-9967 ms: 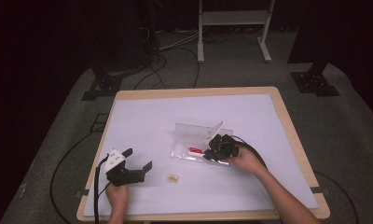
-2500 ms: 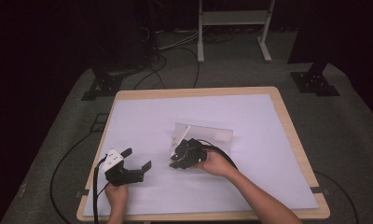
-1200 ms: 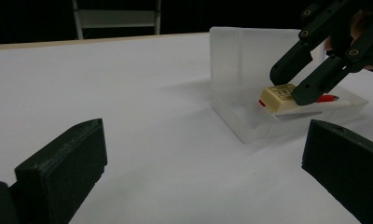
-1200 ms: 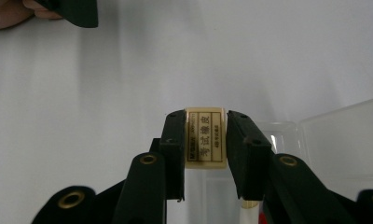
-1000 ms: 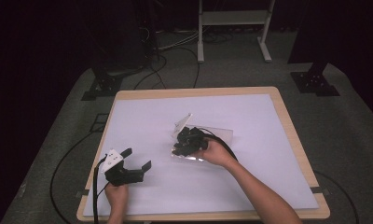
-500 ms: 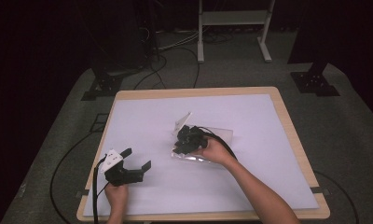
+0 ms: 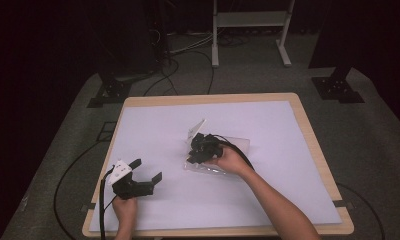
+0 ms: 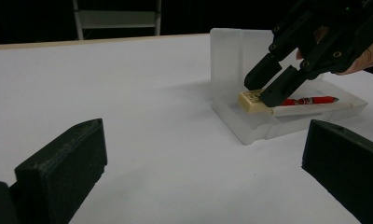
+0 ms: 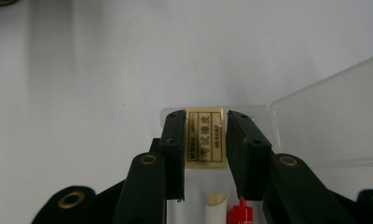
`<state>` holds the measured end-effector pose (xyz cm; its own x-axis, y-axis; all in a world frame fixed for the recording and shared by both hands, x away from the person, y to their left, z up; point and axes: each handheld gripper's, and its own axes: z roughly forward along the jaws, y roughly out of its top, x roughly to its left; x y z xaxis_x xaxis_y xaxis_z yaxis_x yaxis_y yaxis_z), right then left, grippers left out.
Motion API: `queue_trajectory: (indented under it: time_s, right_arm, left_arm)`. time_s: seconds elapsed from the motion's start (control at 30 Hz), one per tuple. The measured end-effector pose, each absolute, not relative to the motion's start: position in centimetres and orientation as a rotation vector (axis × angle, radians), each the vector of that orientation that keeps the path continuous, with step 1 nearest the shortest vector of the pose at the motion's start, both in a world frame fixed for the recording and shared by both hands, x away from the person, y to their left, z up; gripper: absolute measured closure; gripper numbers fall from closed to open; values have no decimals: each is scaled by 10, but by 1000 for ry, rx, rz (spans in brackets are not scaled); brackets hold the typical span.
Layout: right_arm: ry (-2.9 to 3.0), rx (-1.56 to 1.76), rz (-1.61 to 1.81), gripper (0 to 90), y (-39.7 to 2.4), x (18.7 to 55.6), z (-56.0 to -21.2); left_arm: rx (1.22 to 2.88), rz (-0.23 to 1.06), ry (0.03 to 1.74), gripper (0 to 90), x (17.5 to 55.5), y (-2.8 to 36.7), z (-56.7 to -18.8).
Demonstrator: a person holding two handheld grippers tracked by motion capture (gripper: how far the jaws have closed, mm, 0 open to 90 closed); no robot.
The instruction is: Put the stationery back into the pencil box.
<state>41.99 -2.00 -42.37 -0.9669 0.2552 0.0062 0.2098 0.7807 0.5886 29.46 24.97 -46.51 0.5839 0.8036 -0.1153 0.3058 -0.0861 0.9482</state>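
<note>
You've carried the eraser from the worktop into the box — right gripper fingers clamp it; left gripper fingers apart — release next, probably.

White-topped table with wooden rim — a clear plastic case lies open on it.

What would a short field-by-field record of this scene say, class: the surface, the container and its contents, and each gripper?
surface: white table
container: clear plastic case, lid open and upright
contents: eraser, red pen, white stick
right gripper: shut on eraser, inside the case
left gripper: open, holding nothing, apart from the case
</note>
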Motion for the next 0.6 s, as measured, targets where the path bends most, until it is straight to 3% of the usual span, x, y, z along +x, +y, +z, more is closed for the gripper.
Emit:
queue_trajectory:
  time_s: [0.6]
  right_arm:
    - [2915,385,908,680,-14,427,-428]
  left_arm:
    - [1660,537,937,0,295,250,-465]
